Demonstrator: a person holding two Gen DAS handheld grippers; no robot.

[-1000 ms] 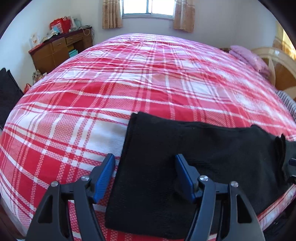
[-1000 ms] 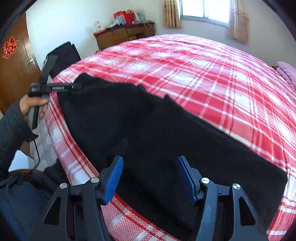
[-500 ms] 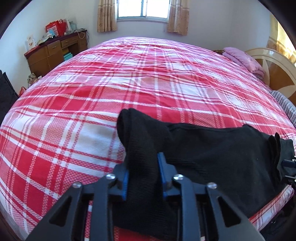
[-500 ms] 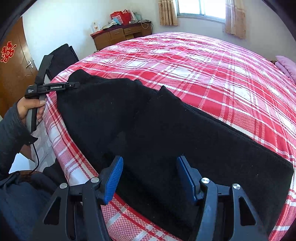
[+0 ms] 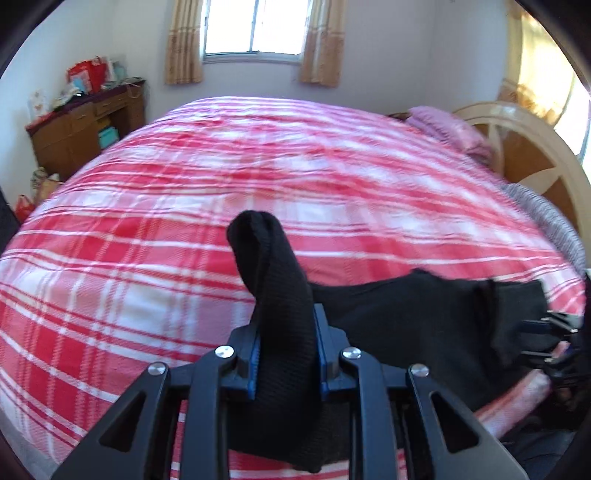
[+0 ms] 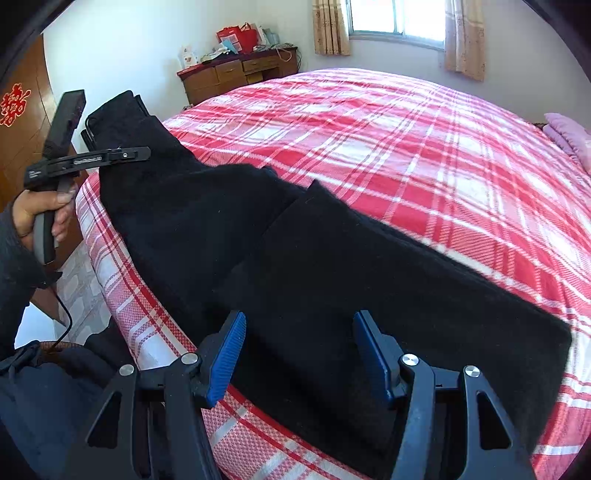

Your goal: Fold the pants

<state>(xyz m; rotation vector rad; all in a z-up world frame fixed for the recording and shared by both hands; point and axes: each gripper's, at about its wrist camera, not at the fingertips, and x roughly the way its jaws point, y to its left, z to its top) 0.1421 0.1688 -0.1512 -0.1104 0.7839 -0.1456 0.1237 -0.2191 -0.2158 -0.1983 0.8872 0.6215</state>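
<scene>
Pinching one end of the black pants (image 5: 284, 332), the left tongs (image 5: 286, 354) are pressed together on a bunched fold of the knit fabric, which sticks up past the blue pads (image 5: 254, 363) and curls over at its tip. From the right wrist view the left tongs (image 6: 122, 155) hold that end lifted above the near corner of the bed (image 6: 406, 147), with the person's left hand (image 6: 40, 214) wrapped around the grey handle. The rest of the pants (image 6: 314, 266) lies stretched flat along the near edge of the bed, on the red and white plaid cover (image 5: 147, 229), one layer overlapping the other near the middle.

The right tongs (image 6: 299, 354) are spread wide, their blue pads (image 6: 227, 360) well apart above the lower part of the pants, with nothing between them; whether they touch the cloth is hard to tell. In the left wrist view the right tongs (image 5: 554, 339) show only as a blurred dark shape at the far end of the pants.

A brown dresser (image 6: 236, 74) stands against the far wall under cluttered boxes, a curtained window (image 5: 255, 26) sits behind the bed, and a pink pillow (image 5: 450, 129) lies by the cream headboard (image 5: 535, 147)
</scene>
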